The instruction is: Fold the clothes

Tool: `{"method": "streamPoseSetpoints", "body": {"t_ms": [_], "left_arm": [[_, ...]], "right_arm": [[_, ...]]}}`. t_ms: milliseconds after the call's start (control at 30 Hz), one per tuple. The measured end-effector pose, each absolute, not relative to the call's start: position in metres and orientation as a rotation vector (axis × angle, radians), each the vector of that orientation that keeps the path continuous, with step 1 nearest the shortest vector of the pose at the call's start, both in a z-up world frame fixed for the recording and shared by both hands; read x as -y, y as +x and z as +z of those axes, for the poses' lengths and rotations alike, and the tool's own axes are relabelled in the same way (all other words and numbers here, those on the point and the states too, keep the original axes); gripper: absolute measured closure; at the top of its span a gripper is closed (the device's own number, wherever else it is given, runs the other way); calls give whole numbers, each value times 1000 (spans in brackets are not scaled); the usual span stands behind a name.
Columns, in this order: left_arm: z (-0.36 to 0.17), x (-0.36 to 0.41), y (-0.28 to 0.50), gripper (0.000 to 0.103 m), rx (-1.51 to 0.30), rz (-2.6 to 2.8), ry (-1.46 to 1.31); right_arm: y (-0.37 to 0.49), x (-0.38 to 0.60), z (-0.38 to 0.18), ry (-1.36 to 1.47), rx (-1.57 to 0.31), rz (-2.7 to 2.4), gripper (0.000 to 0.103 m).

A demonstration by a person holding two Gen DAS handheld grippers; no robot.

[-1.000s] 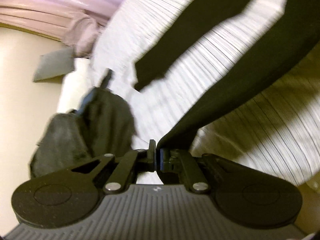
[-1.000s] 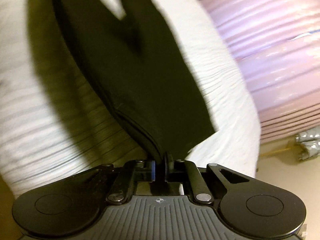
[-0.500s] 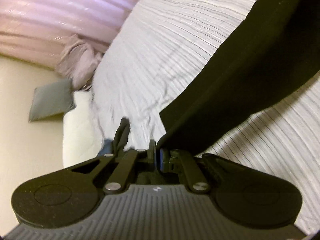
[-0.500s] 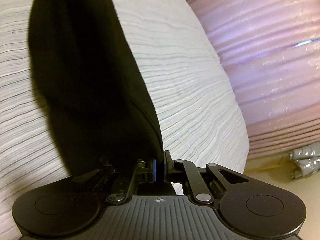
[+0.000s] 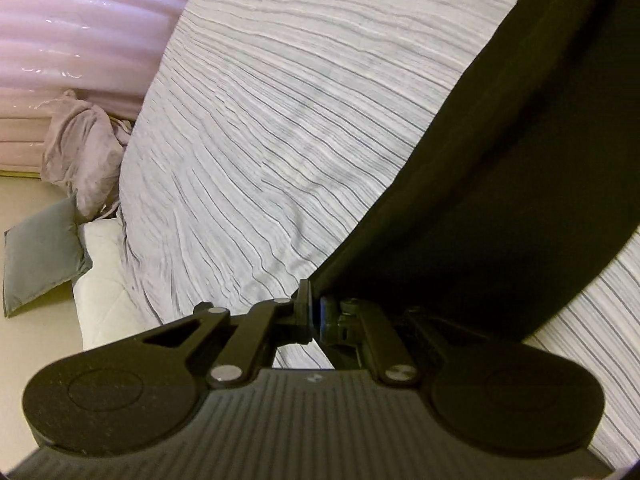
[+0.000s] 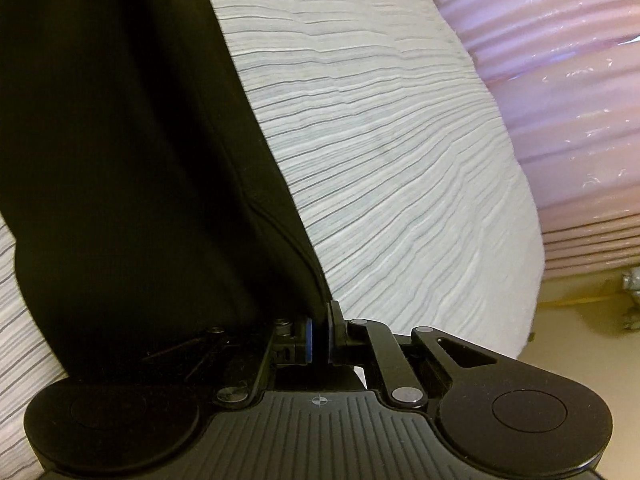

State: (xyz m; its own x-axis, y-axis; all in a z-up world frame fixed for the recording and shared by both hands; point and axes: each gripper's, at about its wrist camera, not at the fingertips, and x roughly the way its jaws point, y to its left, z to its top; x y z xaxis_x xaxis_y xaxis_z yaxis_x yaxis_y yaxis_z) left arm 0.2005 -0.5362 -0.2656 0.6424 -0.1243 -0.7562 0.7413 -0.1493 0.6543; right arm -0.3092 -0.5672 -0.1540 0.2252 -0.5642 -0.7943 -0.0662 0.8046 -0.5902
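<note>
My left tongs (image 5: pixel 315 316) are clamped on an edge of the black garment (image 5: pixel 500 184), the two jaws pressed together with the cloth pinched between their blue-padded faces. From that pinch the garment rises away over the striped bedspread (image 5: pixel 288 128) toward the upper right of the left wrist view, a broad dark band with a straight edge running along its left side. Part of it drapes over the right half of these tongs and hides the linkage there.

My right tongs (image 6: pixel 319 338) are likewise closed on the black garment (image 6: pixel 132 152), the blue pads squeezed on a seamed edge of it. Here the cloth spreads up and to the left from the pinch, covering the left linkage and most of the left half of that view, with a stitched hem visible along its right border. Whether the far part of the garment lies on the bedspread (image 6: pixel 400 160) or hangs just above it, I cannot tell.

Beyond the bedspread in both views stands a pink ribbed panel (image 5: pixel 84 28). Left of the bedspread's edge, in the left wrist view, a crumpled mauve cloth (image 5: pixel 80 152) sits against that panel; below it are a grey cushion (image 5: pixel 38 256) and a white quilted pad (image 5: pixel 106 284), the pad just beside the bedspread.
</note>
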Motion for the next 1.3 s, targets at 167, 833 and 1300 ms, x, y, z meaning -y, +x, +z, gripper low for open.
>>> {"method": "streamPoseSetpoints", "body": {"t_ms": [167, 833, 1300], "left_arm": [[-297, 557, 210, 98, -554, -772, 1582], [-257, 562, 198, 56, -550, -549, 1428], [-265, 436, 198, 54, -666, -817, 1178]], "right_arm": [[-306, 590, -179, -502, -1308, -319, 98], [-388, 566, -136, -6, -1041, -639, 49], [-282, 409, -120, 35, -986, -362, 49]]}}
